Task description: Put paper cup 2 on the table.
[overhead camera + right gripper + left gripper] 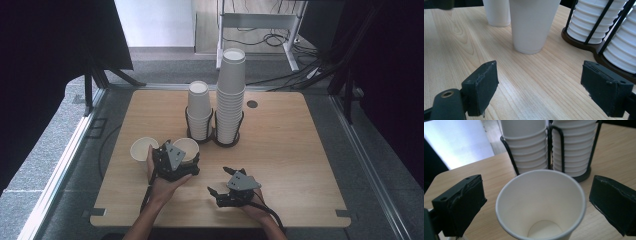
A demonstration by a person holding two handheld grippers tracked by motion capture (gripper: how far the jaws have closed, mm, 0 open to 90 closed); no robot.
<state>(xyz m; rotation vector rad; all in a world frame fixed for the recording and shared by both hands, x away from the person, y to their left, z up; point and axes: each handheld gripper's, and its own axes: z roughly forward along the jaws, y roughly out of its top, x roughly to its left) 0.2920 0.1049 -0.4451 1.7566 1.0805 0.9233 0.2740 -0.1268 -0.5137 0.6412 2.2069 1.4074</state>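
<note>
Cups stand loose on the wooden worktop (300, 165): one paper cup (541, 202) upright between the wide-spread jaws of the left claw (536, 202), untouched by either jaw, another paper cup (142, 148) just beside it. The right claw (546, 90) hangs wide too, holding nothing. Behind, two cup stacks (230, 95) sit in a black wire holder (215, 131).

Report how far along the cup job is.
Done, apparently: two paper cups stand loose on the table, one at the far left. In hand: the left gripper has its jaws open around the second cup. Left: both stacks in the wire holder; the right gripper is open and idle.
</note>
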